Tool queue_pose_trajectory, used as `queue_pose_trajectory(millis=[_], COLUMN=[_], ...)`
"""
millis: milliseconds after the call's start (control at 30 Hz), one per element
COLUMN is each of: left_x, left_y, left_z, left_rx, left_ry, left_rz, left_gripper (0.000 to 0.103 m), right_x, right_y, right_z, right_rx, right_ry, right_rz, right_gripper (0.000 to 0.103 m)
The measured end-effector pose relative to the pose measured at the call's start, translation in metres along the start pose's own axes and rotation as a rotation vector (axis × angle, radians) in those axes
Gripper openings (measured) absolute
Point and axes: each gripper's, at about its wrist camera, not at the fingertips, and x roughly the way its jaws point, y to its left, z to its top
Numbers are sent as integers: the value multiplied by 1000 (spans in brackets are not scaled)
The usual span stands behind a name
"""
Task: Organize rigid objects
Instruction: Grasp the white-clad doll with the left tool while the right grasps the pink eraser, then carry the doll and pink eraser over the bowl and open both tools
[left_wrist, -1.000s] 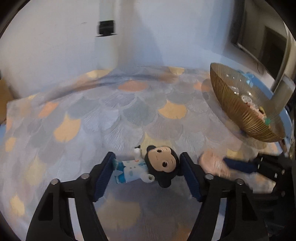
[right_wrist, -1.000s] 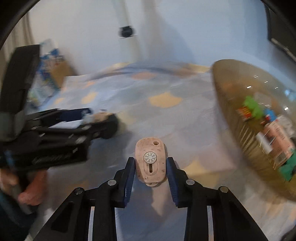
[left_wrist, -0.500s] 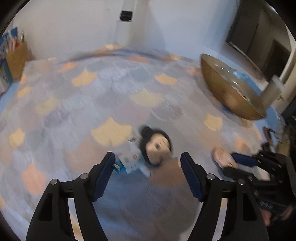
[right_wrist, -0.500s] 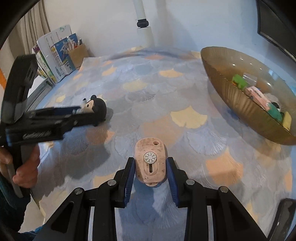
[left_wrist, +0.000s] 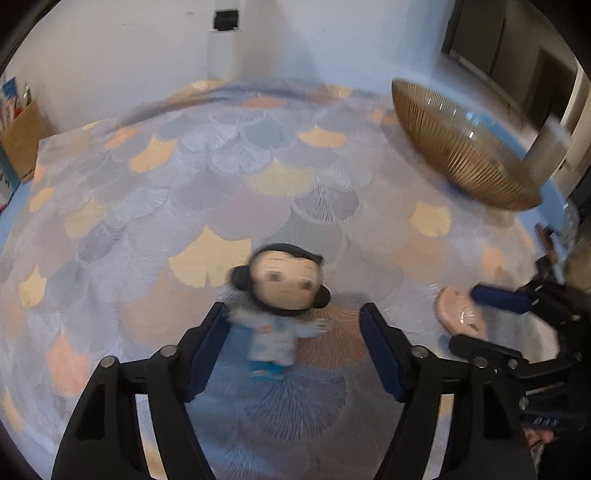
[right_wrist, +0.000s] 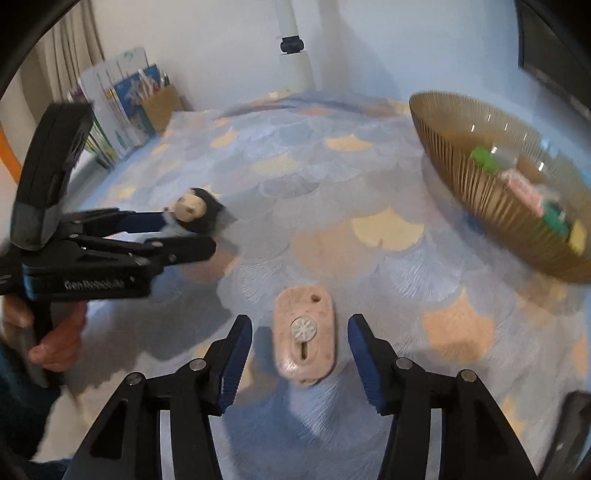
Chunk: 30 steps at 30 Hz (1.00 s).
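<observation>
One doll (left_wrist: 281, 295), one bowl (right_wrist: 476, 192) (ribbed).

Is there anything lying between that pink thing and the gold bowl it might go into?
Nothing visible does. The pink piece sits between the open fingers of the right gripper, and only bare patterned cloth stretches from it to the gold bowl. The doll lies off to the left, out of that path.

One doll (left_wrist: 282, 295), one pink case (right_wrist: 306, 334), one bowl (right_wrist: 476, 184), two grippers (left_wrist: 291, 350).

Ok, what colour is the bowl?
Amber-gold, with fine ribs down its side. The bowl shows best in the right wrist view.
</observation>
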Motion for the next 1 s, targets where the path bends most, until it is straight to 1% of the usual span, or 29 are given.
queue_pose_trajectory(millis=[33,67,100,167,200,233,300,367,500,633,700,767,867,933,1000], left_x=[1,2,2,1,-2,-5,-16,-31,-73,-107,-120,-127,-120,-106,-85], left_y=[-3,-7,-5,-4,-4,-4,-5,-6,-11,-27,-38,-51,-73,-91,-110], left_z=[1,3,5,6,8,10,18,30,64,94,105,111,118,124,128], left_rx=[15,32,33,19,26,30,31,25,5,-22,-67,-144,-172,-159,-145], left_ry=[-2,-3,0,-12,-25,-34,-64,-110,-247,-364,-432,-493,-520,-496,-452], left_rz=[18,27,17,10,21,22,21,20,-12,-55,-78,-81,-95,-125,-149], left_gripper=[48,43,41,38,33,33,33,33,33,33,33,33,33,33,33], right_x=[2,5,6,6,5,3,-7,-31,-99,-153,-172,-190,-203,-201,-193], right_y=[1,4,8,16,20,25,27,19,-24,-69,-89,-111,-129,-143,-154], right_z=[1,3,4,4,3,1,4,16,49,72,77,80,88,94,97], right_rx=[-14,-29,-50,-77,-87,-99,-107,-101,-39,19,51,84,119,143,163], right_ry=[-5,-7,-4,10,13,15,0,-67,-244,-370,-411,-450,-469,-466,-450], right_rz=[-32,-64,-87,-35,-3,20,32,4,-85,-186,-211,-237,-258,-248,-244], right_gripper=[46,44,36,36,36,36,36,36,36,36,36,36,36,36,36])
